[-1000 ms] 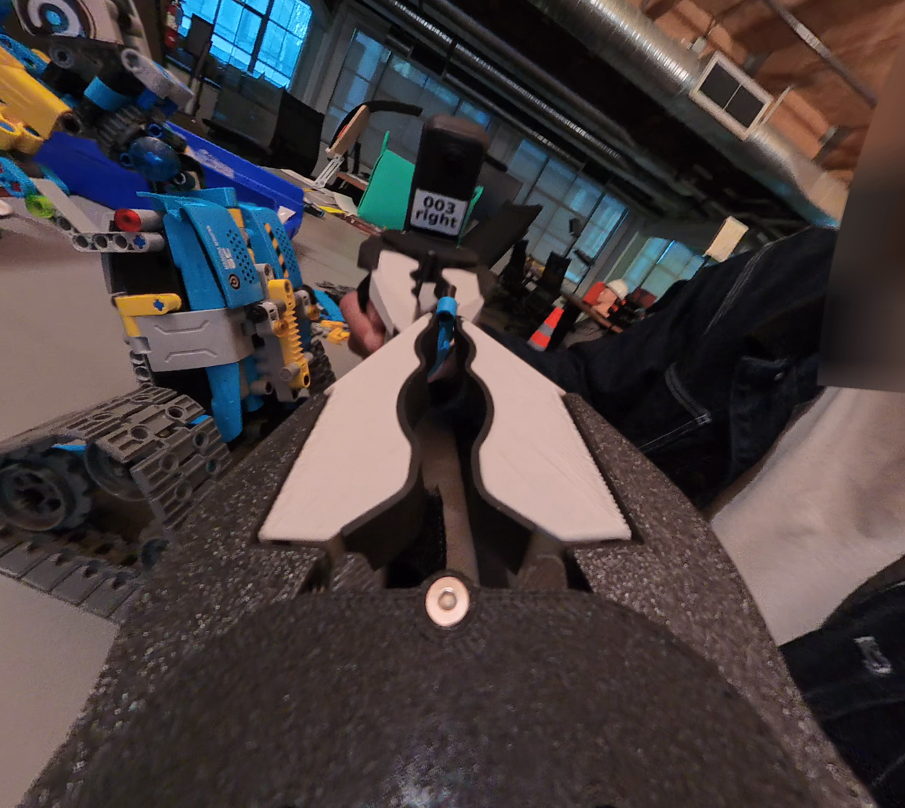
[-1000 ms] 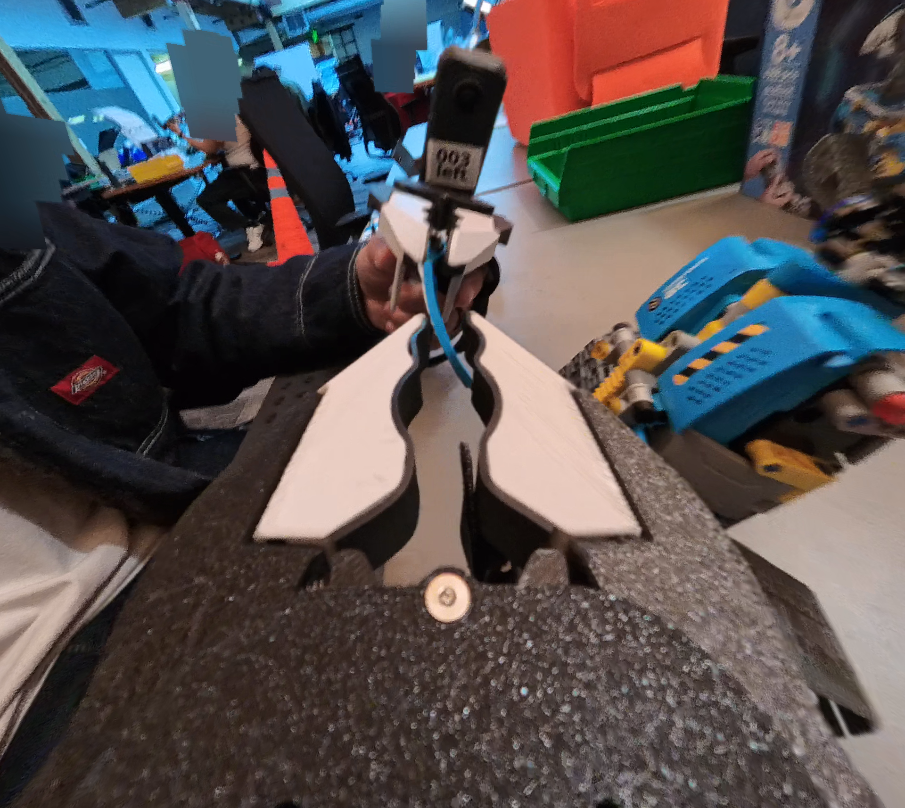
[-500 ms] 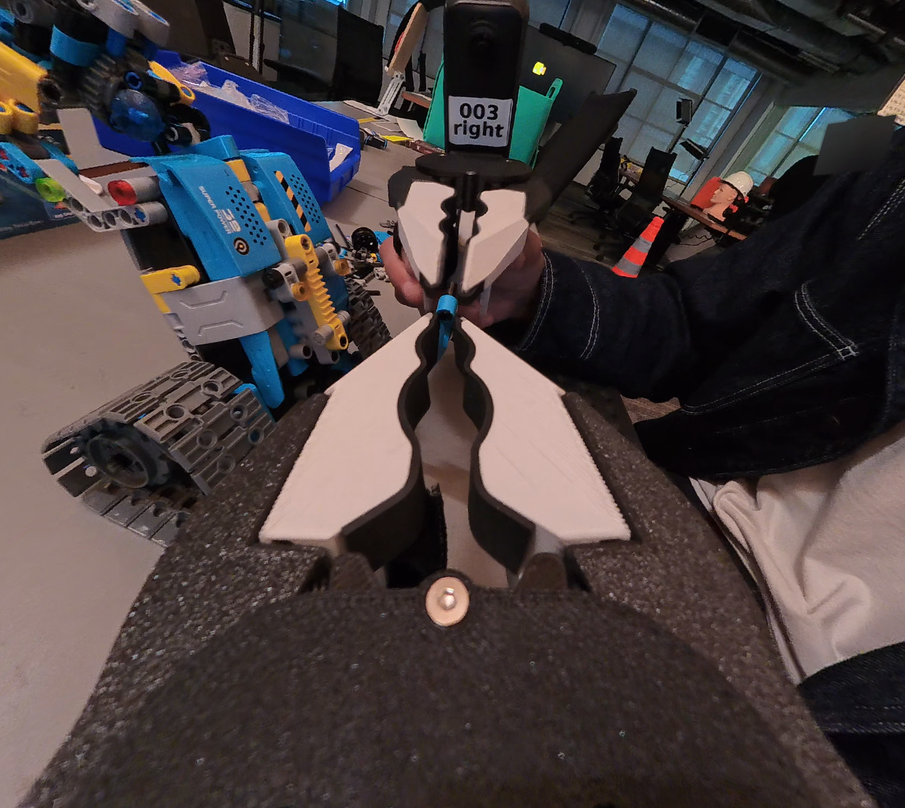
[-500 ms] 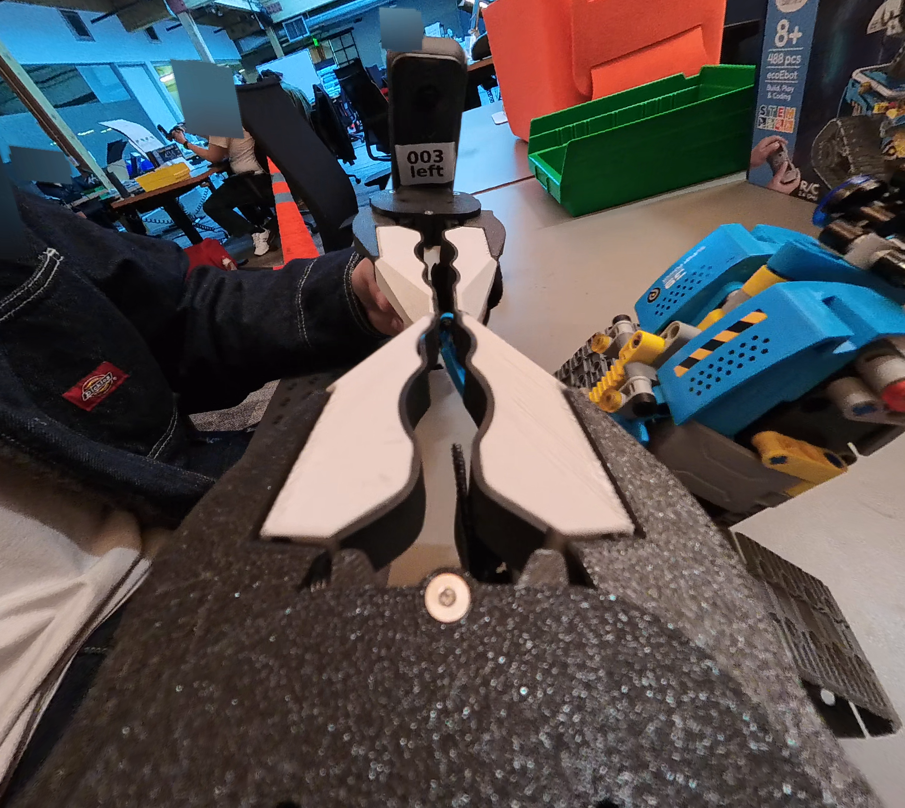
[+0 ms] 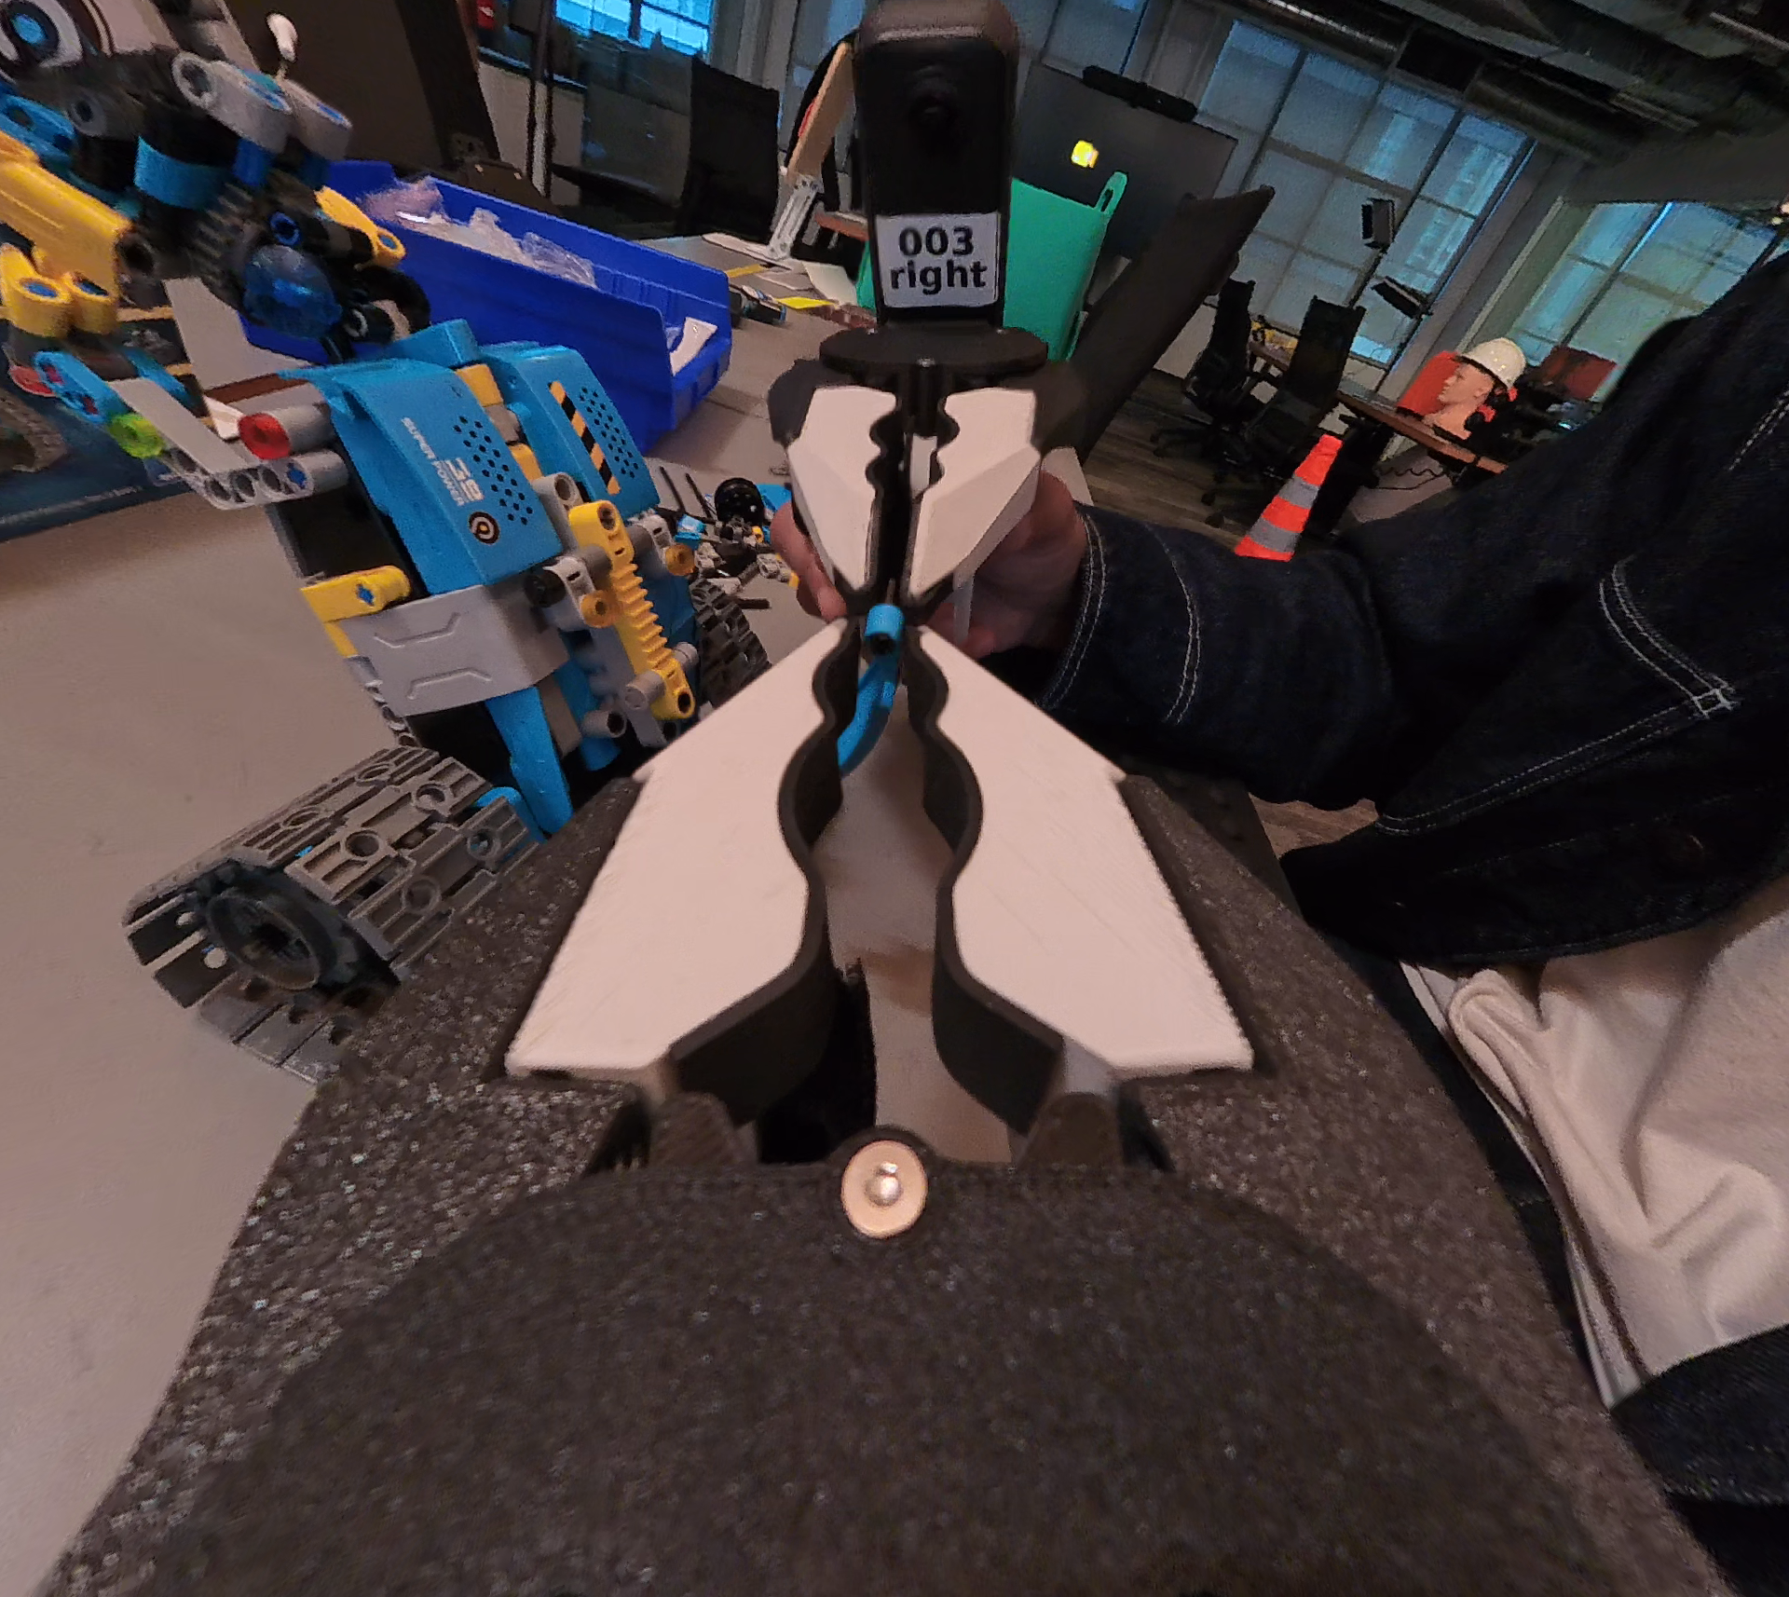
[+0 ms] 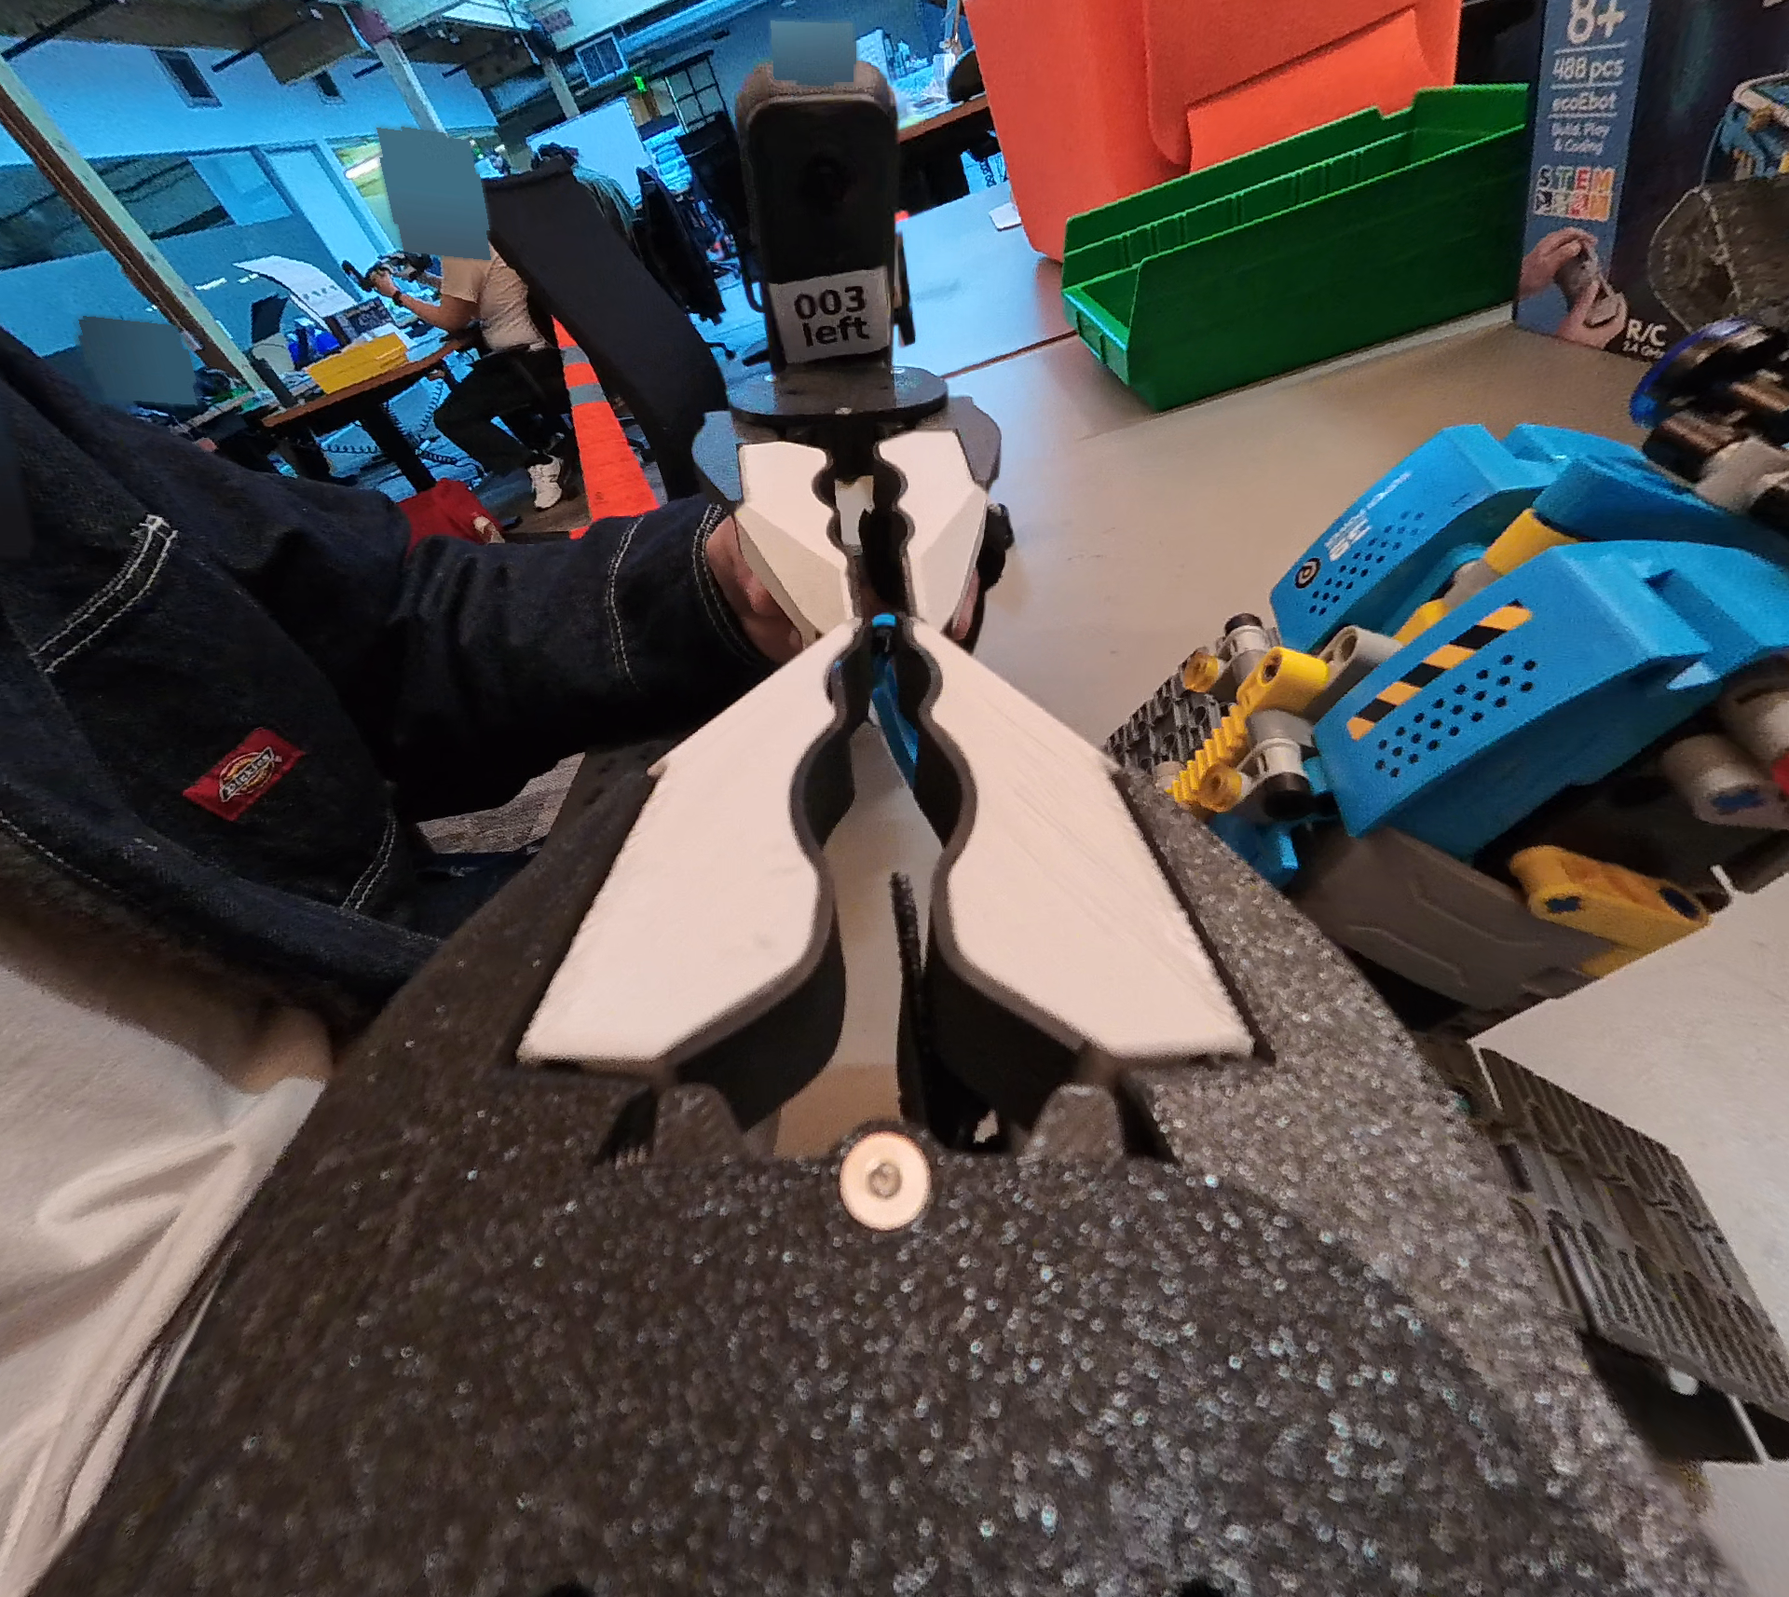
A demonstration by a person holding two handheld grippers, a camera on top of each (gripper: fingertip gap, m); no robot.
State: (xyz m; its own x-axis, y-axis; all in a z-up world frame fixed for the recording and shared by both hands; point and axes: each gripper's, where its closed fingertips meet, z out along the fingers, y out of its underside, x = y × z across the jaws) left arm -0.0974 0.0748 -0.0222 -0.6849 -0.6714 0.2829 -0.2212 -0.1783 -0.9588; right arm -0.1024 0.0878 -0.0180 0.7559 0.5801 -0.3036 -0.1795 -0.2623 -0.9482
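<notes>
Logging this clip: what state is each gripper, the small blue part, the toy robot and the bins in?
left gripper: shut on blue curved piece
right gripper: shut on blue curved piece
blue curved piece: off the table, pinched between both grippers
tracked toy robot: assembled, standing on table
green bin: upright
blue bin: holds clear bags

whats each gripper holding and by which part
Both grip one thin blue building-kit piece: the left gripper and the right gripper each pinch it at their fingertips. Which end each holds cannot be told.
</notes>
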